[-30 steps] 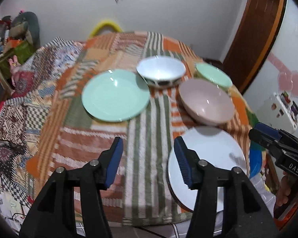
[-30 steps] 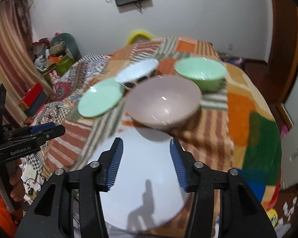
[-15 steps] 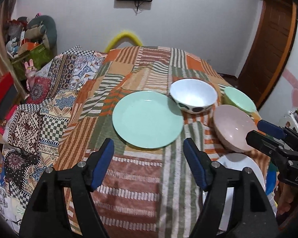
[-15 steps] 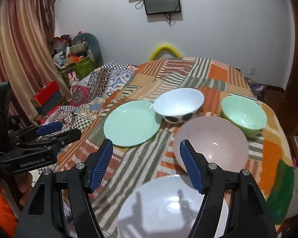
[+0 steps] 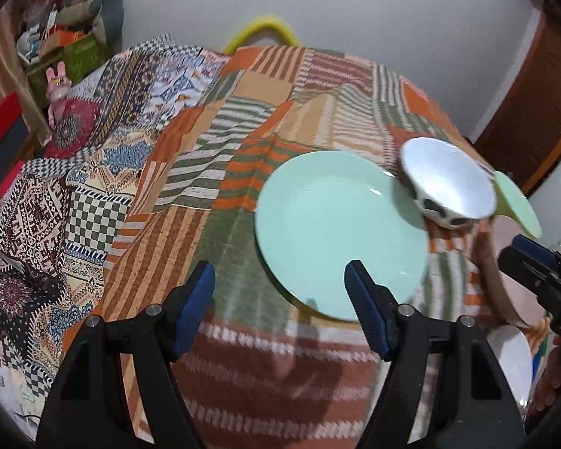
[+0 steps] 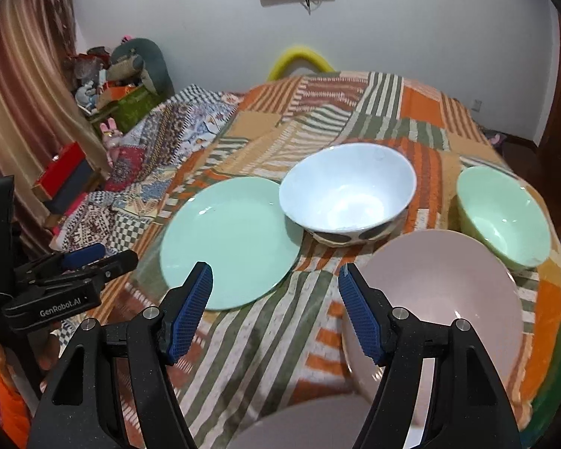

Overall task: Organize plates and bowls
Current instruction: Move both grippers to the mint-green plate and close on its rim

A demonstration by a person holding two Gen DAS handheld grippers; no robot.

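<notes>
Through my left wrist view, my left gripper (image 5: 278, 288) stands wide and empty over the striped patchwork cloth (image 5: 243, 374) on the desk. A second ago a white plate filled the lower right here; now the mint green plate (image 5: 340, 232) sits right ahead, its near rim just past my right-hand pad, and the white plate (image 5: 512, 359) is only a sliver at the right edge. I judge this means I am lining up on the green plate as the first piece to gather. The white bowl with dark spots (image 5: 445, 183) sits just beside that plate, and only an edge of the green bowl (image 5: 516, 205) shows behind it.

In my right wrist view, my right gripper (image 6: 275, 295) is likewise wide with nothing between its pads; its jaws were narrower a second ago. Where the white plate lay beneath it, it now looks over cloth between the green plate and the pink bowl (image 6: 441, 299). This view alone shows the pink bowl and green bowl whole, and my left gripper from the side. The left view alone shows the green plate's near rim unobstructed.
</notes>
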